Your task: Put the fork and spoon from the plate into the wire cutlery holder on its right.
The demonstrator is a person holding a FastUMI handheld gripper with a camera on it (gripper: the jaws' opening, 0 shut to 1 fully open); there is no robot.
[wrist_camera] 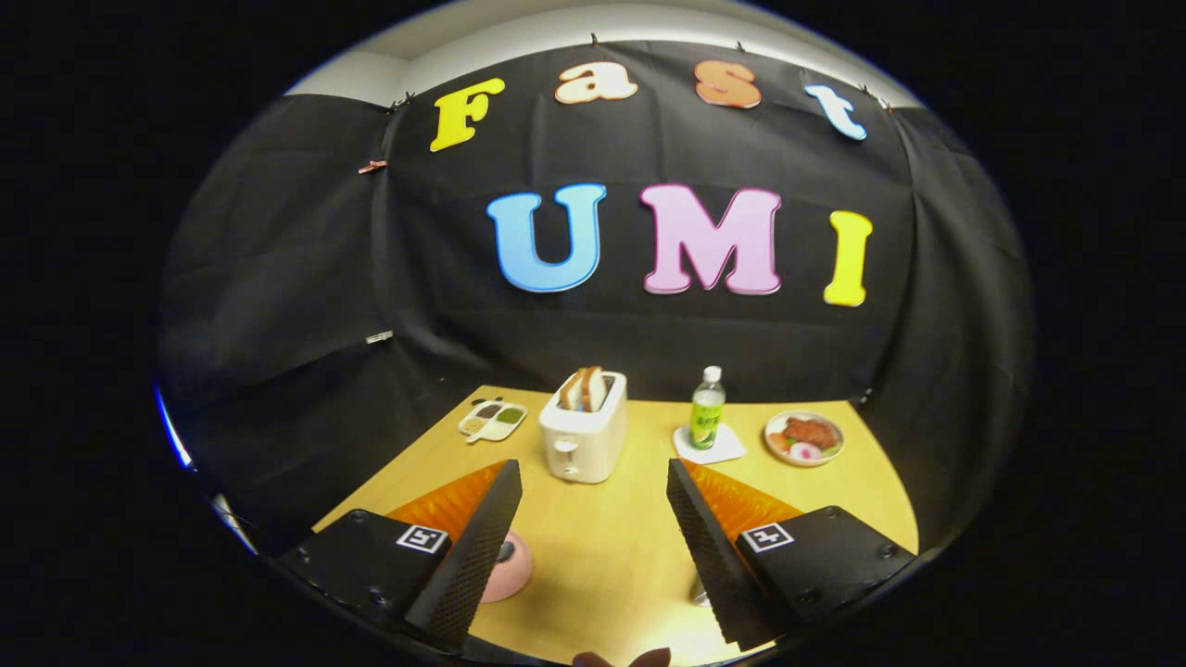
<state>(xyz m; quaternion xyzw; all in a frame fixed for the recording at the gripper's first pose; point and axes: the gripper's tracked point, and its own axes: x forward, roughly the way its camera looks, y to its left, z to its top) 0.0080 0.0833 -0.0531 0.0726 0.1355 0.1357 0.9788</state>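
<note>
Two fingers of the hand-held gripper (593, 547) are spread wide apart, and they pinch nothing. Bare yellow worktop (602, 556) lies in the gap between them. I will use the white toaster (584, 426) as my marker. It stands just beyond the fingers, a little to the left of the gap, with slices of bread poking out of its top. Left of the toaster sits a small tray (492, 420) with little pools of sauce. Right of the toaster stands a green bottle (707, 408) on a white coaster (709, 446), and further right again is a plate of food (804, 437). I cannot make out a fork or a spoon on that plate; it is too small to tell. Nearer than the toaster, a pink round thing (510, 565) peeks out from behind the left finger. It could be the plate the task means, but most of it is hidden. A small shiny bit (701, 593) shows beside the right finger, close to the worktop's near edge. It might be part of the wire holder, but I cannot be sure. So I think the task's things lie low and close, nearer than the toaster, under and beside the fingers. The hand-held gripper would likely have to tip down and go left toward the pink thing first. Which way the fork and spoon point I cannot tell yet.
</note>
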